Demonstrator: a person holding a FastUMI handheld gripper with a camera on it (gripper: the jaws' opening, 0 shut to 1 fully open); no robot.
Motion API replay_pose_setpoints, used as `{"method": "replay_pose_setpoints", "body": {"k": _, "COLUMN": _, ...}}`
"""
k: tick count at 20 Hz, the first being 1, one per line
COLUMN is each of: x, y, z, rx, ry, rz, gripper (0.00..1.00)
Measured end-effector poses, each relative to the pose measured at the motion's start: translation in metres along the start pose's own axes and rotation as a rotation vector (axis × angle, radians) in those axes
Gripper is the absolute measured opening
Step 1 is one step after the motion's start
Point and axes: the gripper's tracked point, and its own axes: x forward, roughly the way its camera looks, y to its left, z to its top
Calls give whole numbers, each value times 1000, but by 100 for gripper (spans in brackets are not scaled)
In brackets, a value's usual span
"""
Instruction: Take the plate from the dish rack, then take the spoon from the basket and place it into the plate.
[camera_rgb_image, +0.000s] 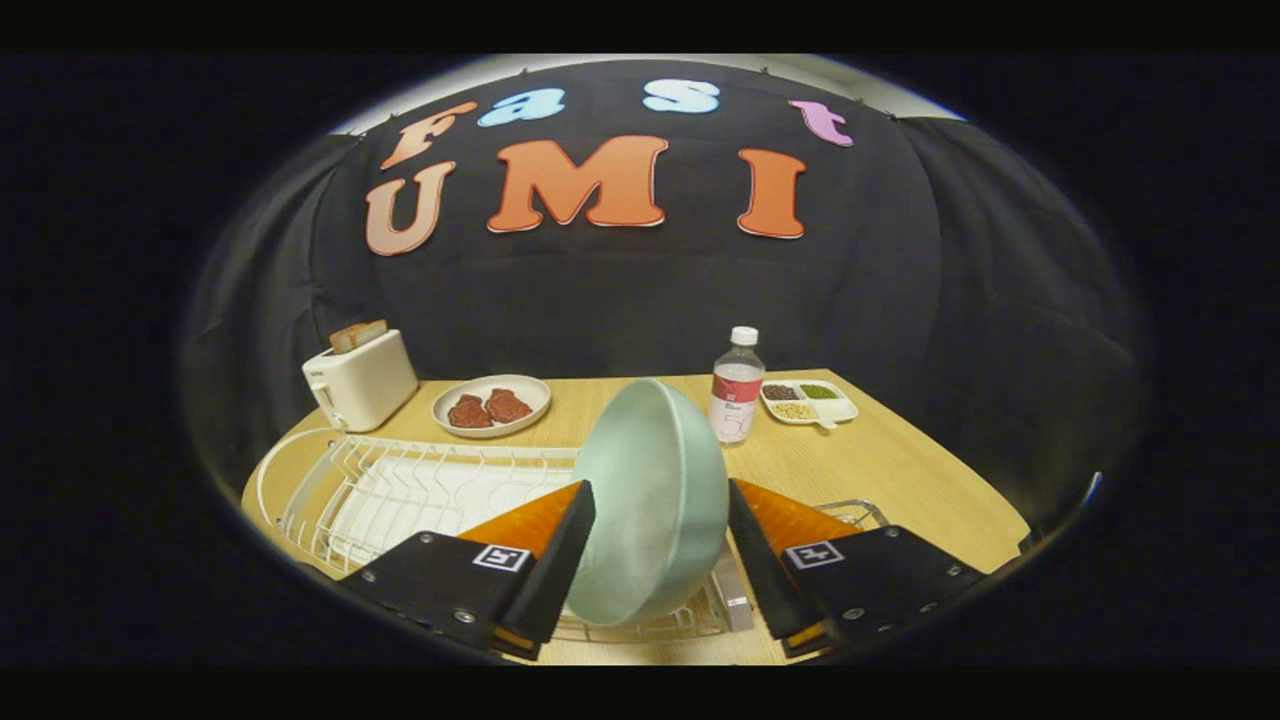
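Observation:
A pale green plate stands on its edge between my two fingers, its rounded underside facing me. My gripper is shut on it: the left finger and the right finger press its two sides. The plate is tilted and sits above the right end of the white wire dish rack, whose slots are bare. A bit of a wire basket peeks out behind my right finger; my finger hides what is in it.
On the wooden table beyond the rack stand a white toaster with bread, a white plate with two pieces of meat, a water bottle and a divided dish of beans.

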Motion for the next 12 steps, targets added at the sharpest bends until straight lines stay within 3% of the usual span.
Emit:
{"method": "replay_pose_setpoints", "body": {"k": 2, "x": 4, "y": -5, "z": -7, "rx": -26, "ry": 16, "rz": -49, "gripper": 60}}
{"method": "replay_pose_setpoints", "body": {"k": 3, "x": 5, "y": -4, "z": -4, "rx": -21, "ry": 7, "rz": -49, "gripper": 42}}
{"method": "replay_pose_setpoints", "body": {"k": 4, "x": 3, "y": 0, "z": -2, "rx": -14, "ry": 8, "rz": -51, "gripper": 37}}
{"method": "replay_pose_setpoints", "body": {"k": 12, "x": -20, "y": 26, "z": 33, "rx": -190, "ry": -90, "rz": -113, "gripper": 27}}
